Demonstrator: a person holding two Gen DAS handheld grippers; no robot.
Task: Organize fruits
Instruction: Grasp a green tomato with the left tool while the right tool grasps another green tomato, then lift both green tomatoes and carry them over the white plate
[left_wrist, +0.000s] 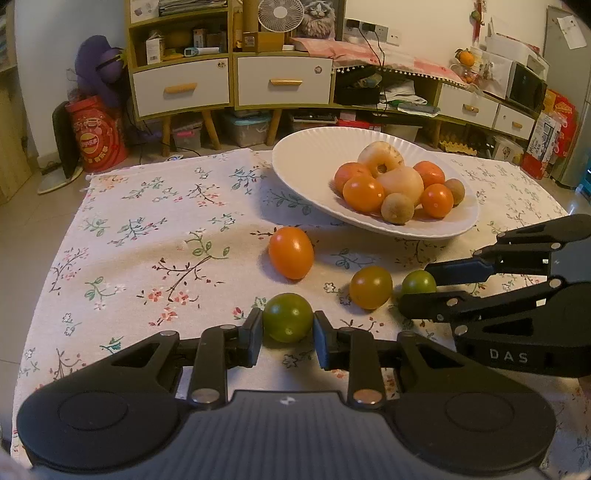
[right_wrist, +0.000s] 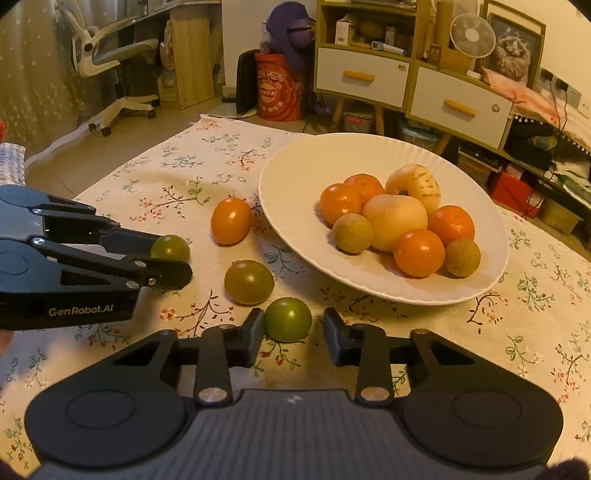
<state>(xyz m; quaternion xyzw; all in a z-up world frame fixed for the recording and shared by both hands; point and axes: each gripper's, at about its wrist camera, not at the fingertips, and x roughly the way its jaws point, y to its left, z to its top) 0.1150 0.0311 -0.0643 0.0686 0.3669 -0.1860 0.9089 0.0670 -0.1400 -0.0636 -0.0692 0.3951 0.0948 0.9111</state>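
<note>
Fruit, loose, on floral tablecloth (left_wrist: 147, 240), seven o'clock of white plate (left_wrist: 295, 166): we clamp green tomato (left_wrist: 287, 317) in left gripper (left_wrist: 288, 332); right gripper (right_wrist: 293, 332) brackets second green tomato (right_wrist: 288, 319), one pad touching, the other just clear.

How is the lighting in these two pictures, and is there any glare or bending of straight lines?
Left wrist view: dim, warm orange light; the cabinet edges bow from the fisheye; a small glare spot sits on the orange tomato. Right wrist view: same warm cast, soft shadow beneath the white plate, dark vignetted corners.

Glossy smooth tomatoes (left_wrist: 291, 252), matt floral cloth (left_wrist: 155, 236), glazed white plate (right_wrist: 295, 177)
</note>
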